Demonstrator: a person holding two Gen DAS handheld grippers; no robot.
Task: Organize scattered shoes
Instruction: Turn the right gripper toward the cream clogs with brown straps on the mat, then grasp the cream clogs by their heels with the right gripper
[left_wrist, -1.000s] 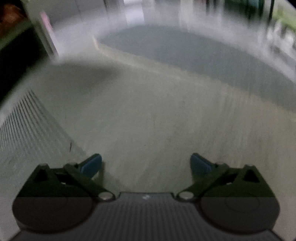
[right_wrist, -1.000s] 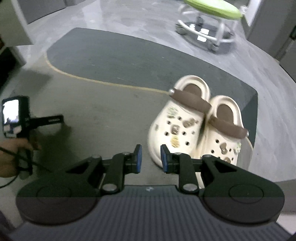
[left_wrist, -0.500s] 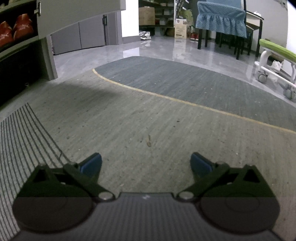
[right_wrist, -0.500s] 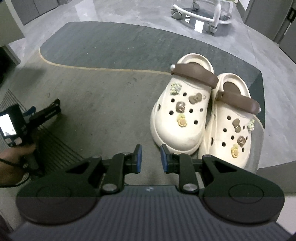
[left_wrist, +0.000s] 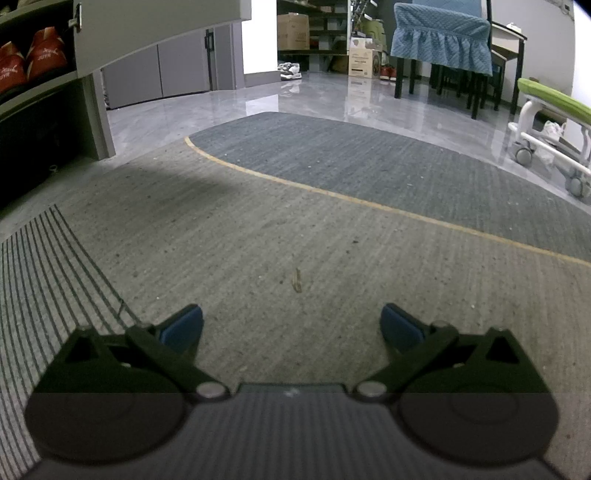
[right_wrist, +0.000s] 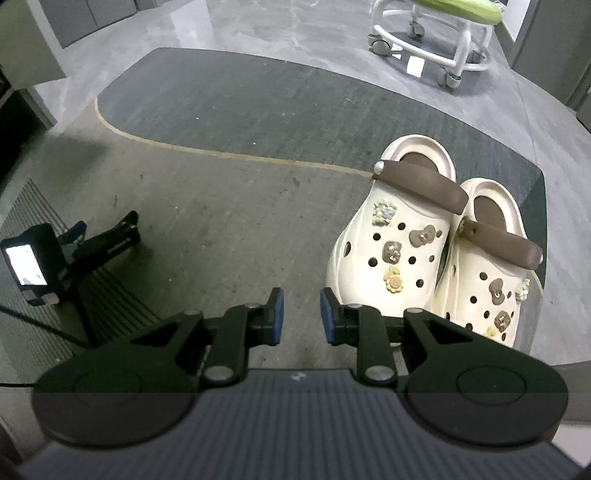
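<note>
Right wrist view: pair of cream clogs (right_wrist: 436, 243) side by side and touching on the rug (right_wrist: 229, 206), heels with brown straps away from the camera, toes toward it, straddling the tan line where the rug's pale part meets the dark part. Right gripper (right_wrist: 302, 314) above the rug just left of the clogs' toes, jaws a narrow gap apart, nothing between the pads, nothing held. Left gripper (right_wrist: 105, 236) well to the left of the clogs, low over the rug's striped edge, seen side-on there. Left wrist view: left gripper (left_wrist: 291, 325) spread wide and empty, bare rug ahead, no clog in sight; shoe rack (left_wrist: 33, 88) far left beyond the rug, red shoes (left_wrist: 31, 62) on its shelf. Step in hand, as a judgement: approach to the clogs, not yet a grasp, probably for a carry to the rack. Next move likely calls for a shift of the right gripper rightward over the nearer clog, wider jaws, then a pinch on a strap or on a side wall. Risk: smooth rounded toe, easy slip; a strap or heel rim likely the surer hold. Tight pairing, so a nudge to one clog likely to shove the other.
</note>
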